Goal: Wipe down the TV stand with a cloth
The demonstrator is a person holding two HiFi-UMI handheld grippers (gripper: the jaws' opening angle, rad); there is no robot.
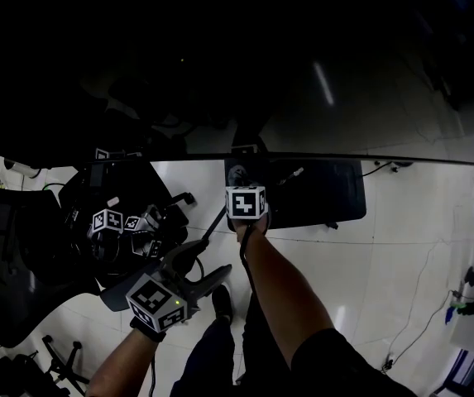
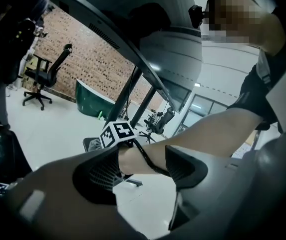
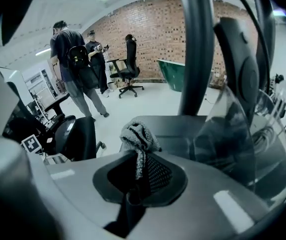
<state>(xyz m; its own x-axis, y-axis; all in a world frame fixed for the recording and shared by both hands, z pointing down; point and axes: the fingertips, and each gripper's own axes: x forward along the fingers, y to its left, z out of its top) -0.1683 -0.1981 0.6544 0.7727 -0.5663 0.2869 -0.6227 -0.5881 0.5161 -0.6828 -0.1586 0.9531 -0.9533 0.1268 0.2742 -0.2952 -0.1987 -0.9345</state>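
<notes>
the right gripper (image 3: 142, 176) is pinched shut on a grey cloth (image 3: 139, 138), which bunches up by the dark flat base of the tv stand (image 3: 182, 126). the left gripper (image 2: 142, 168) is spread apart with nothing in it, held off to the side above the white floor (image 2: 58, 134).

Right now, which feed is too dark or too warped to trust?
Head view: badly underexposed, the top half near black apart from one pale reflected streak. Left gripper view: well lit, with strong fisheye bending, and the open left gripper looks soft up close. Right gripper view: bright, also fisheye, and the cloth pinched in the right gripper reads clearly.
</notes>
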